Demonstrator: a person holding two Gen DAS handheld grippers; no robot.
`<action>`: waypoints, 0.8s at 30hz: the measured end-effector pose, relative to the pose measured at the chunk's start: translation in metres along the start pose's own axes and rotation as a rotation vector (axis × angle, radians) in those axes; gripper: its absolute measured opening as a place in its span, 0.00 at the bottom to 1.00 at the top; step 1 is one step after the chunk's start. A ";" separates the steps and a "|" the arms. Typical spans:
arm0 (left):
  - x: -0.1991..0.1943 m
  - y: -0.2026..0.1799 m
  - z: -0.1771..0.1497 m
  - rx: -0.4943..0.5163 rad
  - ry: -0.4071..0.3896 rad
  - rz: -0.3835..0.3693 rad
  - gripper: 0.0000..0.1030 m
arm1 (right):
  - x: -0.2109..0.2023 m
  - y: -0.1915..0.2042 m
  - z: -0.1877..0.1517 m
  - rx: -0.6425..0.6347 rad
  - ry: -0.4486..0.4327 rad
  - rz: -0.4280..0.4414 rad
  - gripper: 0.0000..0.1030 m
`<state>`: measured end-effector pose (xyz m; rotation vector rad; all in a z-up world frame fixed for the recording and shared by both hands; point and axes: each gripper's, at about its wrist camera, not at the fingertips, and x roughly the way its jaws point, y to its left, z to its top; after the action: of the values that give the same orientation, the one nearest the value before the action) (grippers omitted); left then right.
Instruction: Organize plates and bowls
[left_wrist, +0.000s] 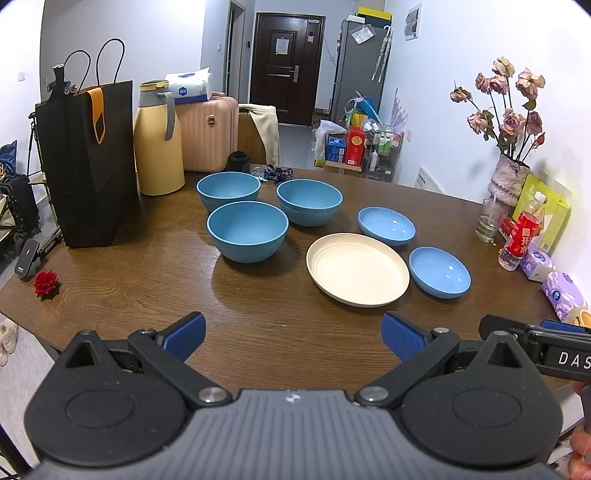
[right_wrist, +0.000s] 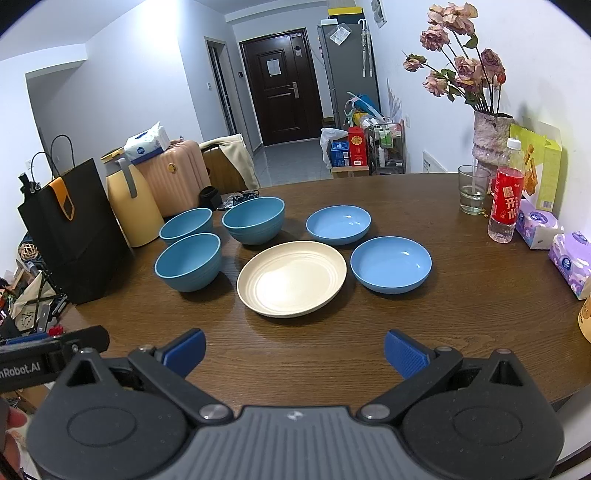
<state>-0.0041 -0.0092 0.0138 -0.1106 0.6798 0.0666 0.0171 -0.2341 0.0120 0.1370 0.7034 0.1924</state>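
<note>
Plate (right_wrist: 291, 278), cream, dead ahead of right gripper (right_wrist: 294, 352), jaws spread wide, empty. Two shallow blue dishes (right_wrist: 390, 264) ahead-right. Three deep blue bowls (left_wrist: 247, 230) straight ahead of left gripper (left_wrist: 293, 338), likewise gaping, nothing held.

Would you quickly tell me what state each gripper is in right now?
Left gripper: open, holding nothing, above the brown wooden table.
Right gripper: open, holding nothing, short of the cream round plate.
</note>
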 end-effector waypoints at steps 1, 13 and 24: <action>0.000 0.000 0.000 0.000 0.000 0.000 1.00 | 0.000 0.001 0.000 -0.001 0.000 0.001 1.00; -0.003 -0.005 0.010 -0.005 -0.015 0.001 1.00 | -0.002 0.004 0.000 -0.006 -0.003 0.008 1.00; -0.003 -0.003 0.008 -0.012 -0.028 -0.003 1.00 | -0.004 0.001 0.004 -0.006 0.008 0.020 1.00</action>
<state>-0.0013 -0.0114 0.0220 -0.1220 0.6511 0.0697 0.0165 -0.2343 0.0177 0.1375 0.7093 0.2138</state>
